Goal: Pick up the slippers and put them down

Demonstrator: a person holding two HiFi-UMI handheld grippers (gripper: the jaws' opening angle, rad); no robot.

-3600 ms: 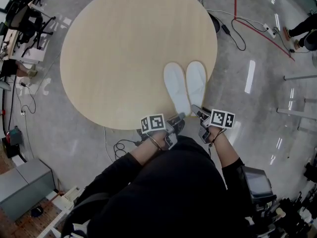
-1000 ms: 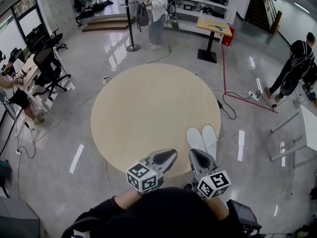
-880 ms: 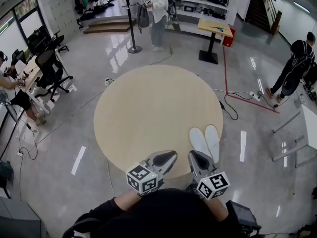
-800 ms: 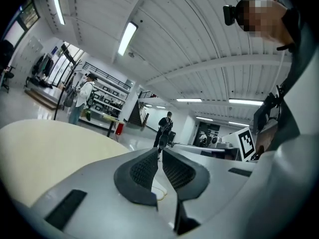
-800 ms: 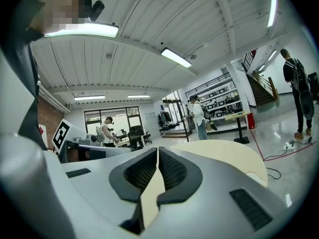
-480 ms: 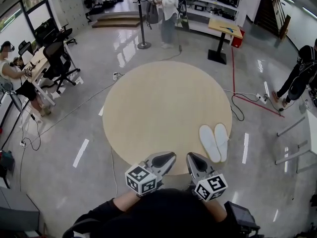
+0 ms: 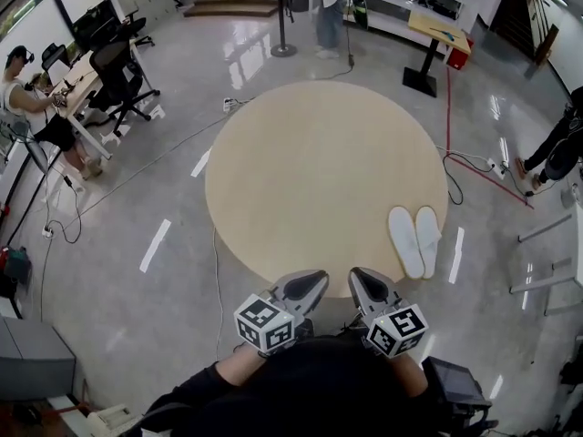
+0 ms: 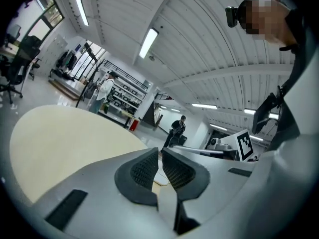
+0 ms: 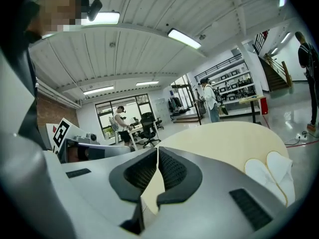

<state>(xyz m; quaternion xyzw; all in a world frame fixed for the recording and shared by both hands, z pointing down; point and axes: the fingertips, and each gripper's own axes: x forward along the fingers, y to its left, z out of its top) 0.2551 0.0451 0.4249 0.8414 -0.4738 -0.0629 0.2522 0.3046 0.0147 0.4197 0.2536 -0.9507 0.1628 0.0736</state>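
Note:
Two white slippers (image 7: 414,240) lie side by side, soles up, near the right front edge of the round beige table (image 7: 319,171). In the right gripper view the slippers (image 9: 271,177) show at the lower right, beyond the jaws. My left gripper (image 7: 310,286) and right gripper (image 7: 358,282) hover at the table's near edge, to the left of the slippers and apart from them. Both are shut with nothing between their jaws. In the left gripper view the left gripper (image 8: 159,156) points across the tabletop; a sliver of white slipper (image 8: 160,176) shows between its fingers.
Glossy grey floor surrounds the table, with cables (image 7: 469,167) trailing to its right. Office chairs and desks (image 7: 100,66) stand at the far left, a small stand table (image 7: 437,35) at the back. People stand at the back (image 7: 332,3) and right edge (image 7: 560,144).
Both grippers stay shut and empty. The view has shifted: the table and slippers now sit further right and higher in the head view, and the grippers have sunk slightly toward the table's near edge.

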